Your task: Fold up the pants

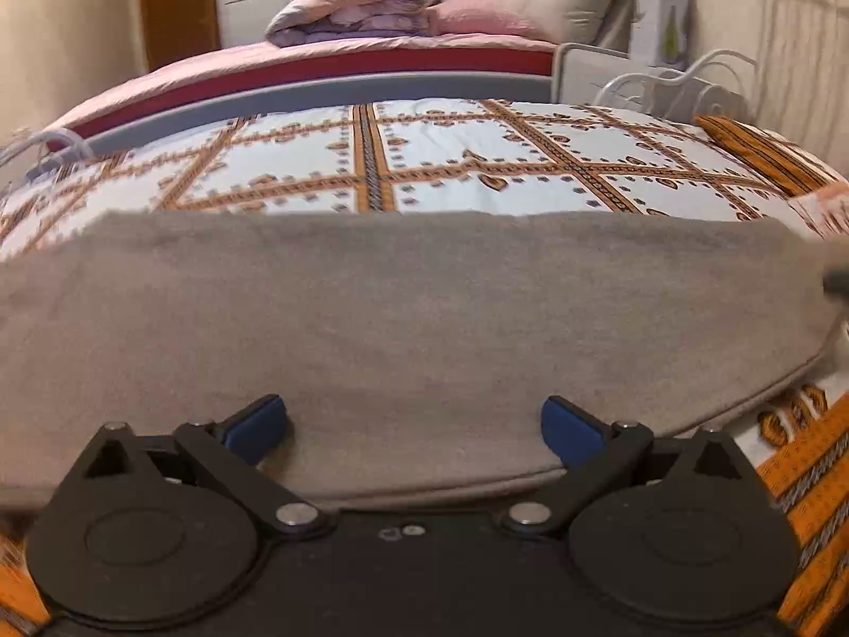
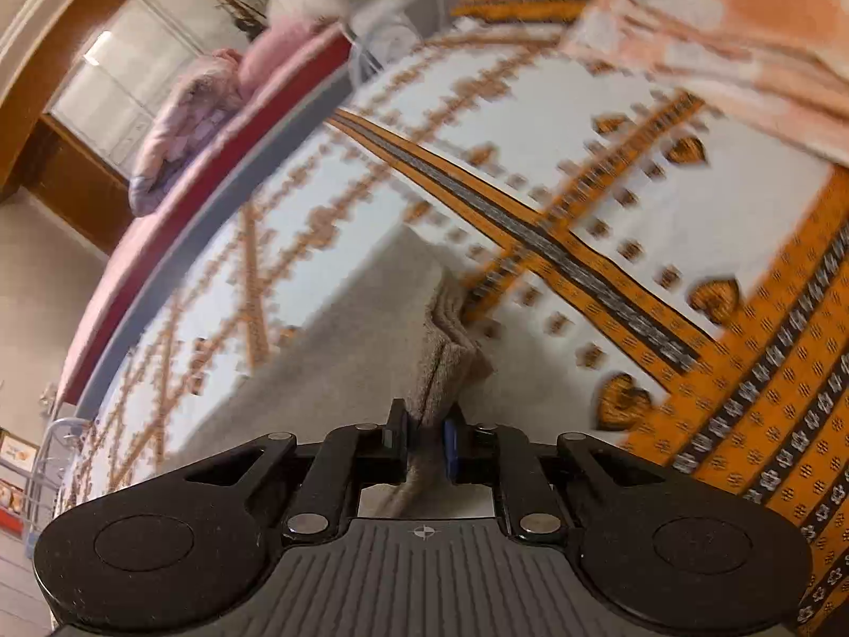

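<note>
Grey-brown pants (image 1: pixel 403 313) lie flat as a long folded band across the patterned bedspread (image 1: pixel 424 159). My left gripper (image 1: pixel 414 427) stands open low over their near edge, its blue pads (image 1: pixel 254 424) wide apart with only cloth beneath them. In the right wrist view the same pants (image 2: pixel 339 339) run away to the left, and their layered end (image 2: pixel 445 366) rises between the fingers. My right gripper (image 2: pixel 424 440) is shut on that end of the pants, the cloth pinched between the pads.
The bedspread (image 2: pixel 610 170) is white with orange borders. A peach towel (image 2: pixel 716 26) lies at its far right. Behind it stands a second bed (image 1: pixel 339 61) with a pink quilt (image 1: pixel 355 8) and pillows, and white metal bed rails (image 1: pixel 690 74) rise at the right.
</note>
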The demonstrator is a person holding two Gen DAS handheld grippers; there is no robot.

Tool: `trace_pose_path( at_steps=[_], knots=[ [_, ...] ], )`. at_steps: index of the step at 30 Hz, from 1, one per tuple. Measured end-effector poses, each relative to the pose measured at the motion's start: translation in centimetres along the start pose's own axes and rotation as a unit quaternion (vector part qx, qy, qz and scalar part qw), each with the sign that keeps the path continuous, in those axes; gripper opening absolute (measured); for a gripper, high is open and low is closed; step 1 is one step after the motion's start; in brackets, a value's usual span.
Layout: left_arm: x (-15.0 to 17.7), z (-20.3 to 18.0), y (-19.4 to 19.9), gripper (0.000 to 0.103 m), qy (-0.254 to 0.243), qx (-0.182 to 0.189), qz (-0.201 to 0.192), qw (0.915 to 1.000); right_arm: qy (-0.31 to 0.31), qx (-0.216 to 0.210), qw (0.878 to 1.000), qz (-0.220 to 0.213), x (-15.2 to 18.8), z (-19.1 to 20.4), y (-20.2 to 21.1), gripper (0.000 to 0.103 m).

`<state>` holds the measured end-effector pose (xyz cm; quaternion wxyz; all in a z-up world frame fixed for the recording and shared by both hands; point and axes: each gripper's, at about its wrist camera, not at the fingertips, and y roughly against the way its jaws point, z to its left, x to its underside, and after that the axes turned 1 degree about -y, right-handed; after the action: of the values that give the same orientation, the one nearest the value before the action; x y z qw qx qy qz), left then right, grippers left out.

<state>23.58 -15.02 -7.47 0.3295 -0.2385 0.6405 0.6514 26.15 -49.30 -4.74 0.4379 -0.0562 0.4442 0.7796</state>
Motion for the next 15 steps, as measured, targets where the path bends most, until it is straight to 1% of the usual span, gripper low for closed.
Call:
trace_pose_path(
  at_steps=[1,2,4,6,8,10,12,14,15],
  knots=[
    [-0.1,1.7,0.3,0.094,-0.01,-0.006,-0.006,0.9999,0.018,-0.006,1.0,-0.005,0.1,1.3,0.3,0.012],
    [-0.2,4.2,0.8,0.093,-0.016,-0.018,-0.013,0.9996,0.038,-0.013,0.999,-0.008,0.2,2.9,0.6,0.012],
    [-0.5,10.9,1.8,0.093,-0.01,-0.046,-0.017,0.9987,0.083,-0.038,0.996,-0.014,1.0,6.8,0.8,0.012],
    [-0.8,17.6,2.9,0.093,0.002,-0.09,-0.009,0.9959,0.123,-0.063,0.99,-0.017,2.6,11.4,0.3,0.012],
    [-0.6,24.7,4.8,0.094,0.028,-0.137,-0.007,0.9901,0.16,-0.092,0.983,-0.015,5.0,16.3,-0.8,0.012],
    [0.0,30.5,6.8,0.094,0.065,-0.172,-0.005,0.983,0.194,-0.126,0.973,-0.009,8.3,21.2,-2.2,0.012],
    [1.1,35.8,8.9,0.095,0.119,-0.19,-0.003,0.9746,0.228,-0.151,0.962,0.004,12.3,25.7,-3.9,0.012],
    [2.5,39.0,10.4,0.095,0.162,-0.207,-0.013,0.9648,0.258,-0.176,0.949,0.031,17.4,29.6,-5.9,0.012],
    [3.5,40.4,10.9,0.095,0.184,-0.212,-0.01,0.9598,0.271,-0.192,0.942,0.048,20.2,31.0,-6.8,0.013]
  ],
)
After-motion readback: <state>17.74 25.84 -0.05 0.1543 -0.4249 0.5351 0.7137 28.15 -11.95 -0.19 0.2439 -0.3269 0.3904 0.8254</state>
